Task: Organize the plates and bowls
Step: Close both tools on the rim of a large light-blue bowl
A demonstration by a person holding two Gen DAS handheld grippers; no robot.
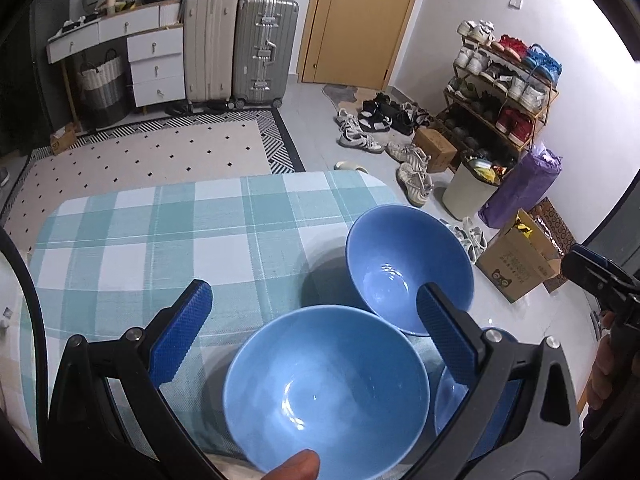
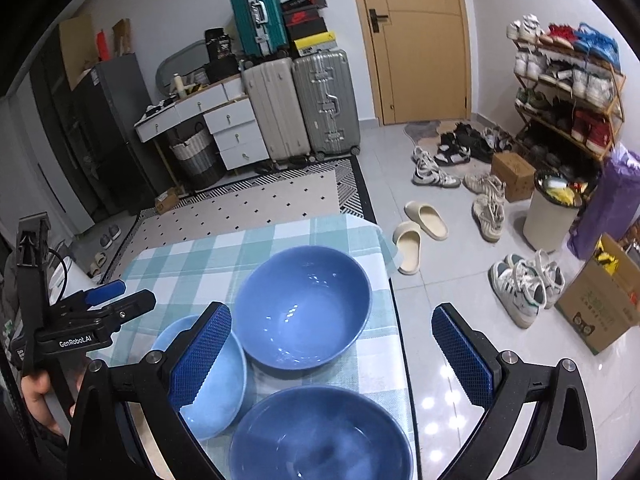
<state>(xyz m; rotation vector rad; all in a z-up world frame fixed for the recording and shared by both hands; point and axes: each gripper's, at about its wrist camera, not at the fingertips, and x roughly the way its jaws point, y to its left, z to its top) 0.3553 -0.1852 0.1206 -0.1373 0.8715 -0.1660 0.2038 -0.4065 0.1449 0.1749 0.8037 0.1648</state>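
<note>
Two glossy round blue bowls

- Table, covered by a teal-and-white checked cloth.
- Two blue bowls and a light-blue plate, set directly on it.

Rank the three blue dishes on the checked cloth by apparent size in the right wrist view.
1. Near bowl, cut off by the frame, and far bowl: look alike; nearness makes ranking unsure.
2. Light blue plate: smallest, partly hidden behind a gripper finger.
</note>
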